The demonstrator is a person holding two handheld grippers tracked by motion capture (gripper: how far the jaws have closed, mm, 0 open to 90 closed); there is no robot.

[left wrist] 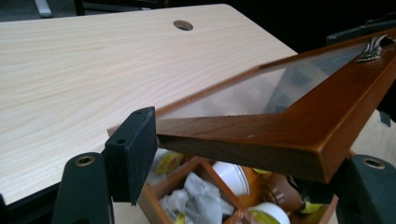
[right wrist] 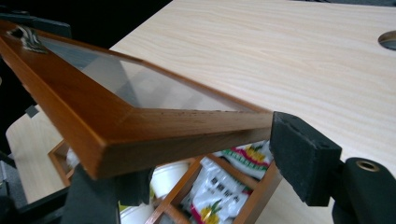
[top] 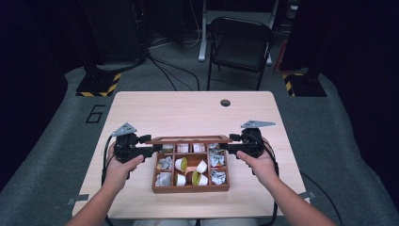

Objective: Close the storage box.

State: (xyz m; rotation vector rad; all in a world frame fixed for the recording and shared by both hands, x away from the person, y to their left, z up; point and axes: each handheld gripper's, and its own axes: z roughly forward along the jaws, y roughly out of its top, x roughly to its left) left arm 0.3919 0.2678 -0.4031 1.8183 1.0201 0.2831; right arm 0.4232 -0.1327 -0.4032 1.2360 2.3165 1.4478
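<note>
Bracketing one front corner of the glass-paned wooden lid [left wrist: 289, 121] with the fingers [left wrist: 133, 154] of the left gripper [top: 155, 149], half spread. Touching the lid's end with one black pad and hiding the other finger under the frame, so leaving it unclear whether that grip is pressing. Clamping the opposite front corner with the fingers [right wrist: 303, 154] of the right gripper [top: 226, 148], also about half spread, one pad against the lid's end and the other beneath its frame. Holding the lid tilted up over the box [top: 190, 188], with its metal clasp [left wrist: 372, 49] on the front rail between the two corners. Showing below the raised lid the compartments, with small white cups [top: 180, 165] in the middle and printed packets [top: 217, 160] at the sides. Gripping each tool from the near side with the left hand [top: 120, 167] and the right hand [top: 256, 162]. Resting the box on the near half of the pale counter [top: 188, 108], well apart from the round hole [top: 225, 102] at its far edge. Standing beyond the counter, a dark folding chair [top: 240, 44].
</note>
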